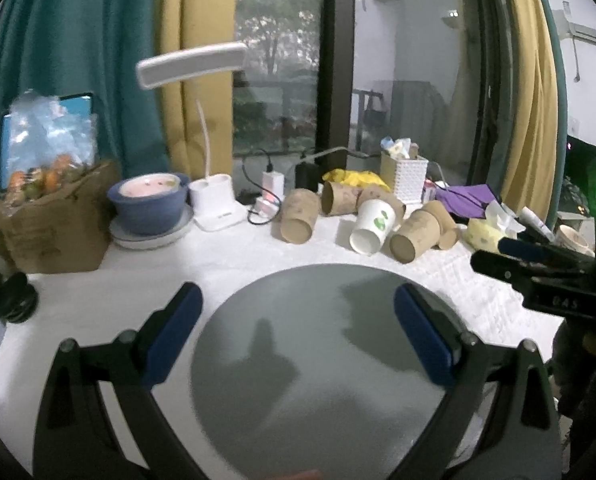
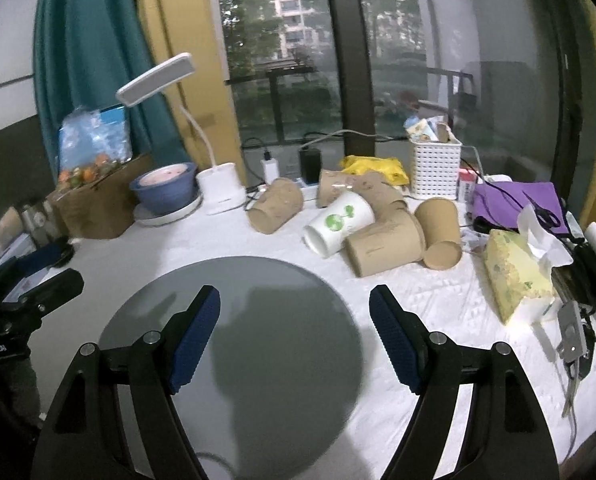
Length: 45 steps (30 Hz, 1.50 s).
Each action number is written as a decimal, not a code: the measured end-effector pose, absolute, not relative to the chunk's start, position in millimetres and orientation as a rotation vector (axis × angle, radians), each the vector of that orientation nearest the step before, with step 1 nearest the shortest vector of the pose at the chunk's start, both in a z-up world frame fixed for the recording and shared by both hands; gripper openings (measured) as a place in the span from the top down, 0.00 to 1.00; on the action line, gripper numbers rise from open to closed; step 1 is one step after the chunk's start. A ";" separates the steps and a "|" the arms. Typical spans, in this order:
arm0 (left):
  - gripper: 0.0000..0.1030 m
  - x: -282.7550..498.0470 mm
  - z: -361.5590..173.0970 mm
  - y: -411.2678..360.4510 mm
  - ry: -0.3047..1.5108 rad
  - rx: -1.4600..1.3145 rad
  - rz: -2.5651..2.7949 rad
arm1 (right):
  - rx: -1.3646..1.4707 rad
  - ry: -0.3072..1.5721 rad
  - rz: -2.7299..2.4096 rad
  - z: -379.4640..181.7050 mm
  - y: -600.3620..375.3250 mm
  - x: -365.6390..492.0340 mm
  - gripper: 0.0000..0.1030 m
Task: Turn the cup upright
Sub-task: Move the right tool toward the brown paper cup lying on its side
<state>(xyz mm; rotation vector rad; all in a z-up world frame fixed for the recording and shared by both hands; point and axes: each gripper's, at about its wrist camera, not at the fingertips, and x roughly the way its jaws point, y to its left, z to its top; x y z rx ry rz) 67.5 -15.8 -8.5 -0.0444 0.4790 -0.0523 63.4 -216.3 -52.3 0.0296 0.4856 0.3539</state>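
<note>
Several paper cups lie on their sides in a heap at the back of the white table. A white cup with a green print [image 1: 372, 225] [image 2: 339, 224] lies with its mouth toward me. Brown cups [image 1: 298, 216] [image 2: 275, 205] lie around it. One brown cup [image 2: 440, 232] stands upside down at the heap's right. My left gripper [image 1: 298, 332] is open and empty above a round grey mat [image 1: 322, 392]. My right gripper [image 2: 295, 336] is open and empty above the same mat [image 2: 233, 344], and it also shows at the right edge of the left wrist view [image 1: 498, 254].
A white desk lamp [image 2: 217, 184], a blue bowl on a plate [image 2: 165, 192] and a cardboard box [image 2: 97, 208] stand at the back left. A white perforated basket [image 2: 436, 168], a purple cloth [image 2: 514, 204], a yellow tissue pack [image 2: 514, 272] and cables stand at the right.
</note>
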 end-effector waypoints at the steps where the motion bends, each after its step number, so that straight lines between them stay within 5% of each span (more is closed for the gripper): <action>1: 0.05 75.1 -9.0 -19.4 0.494 -0.043 -0.059 | 0.033 0.488 0.346 -52.0 -219.9 69.1 0.22; 45: 0.05 394.1 -21.3 -167.4 0.872 -0.105 -0.229 | 0.136 0.636 0.094 -45.0 -346.4 294.8 0.23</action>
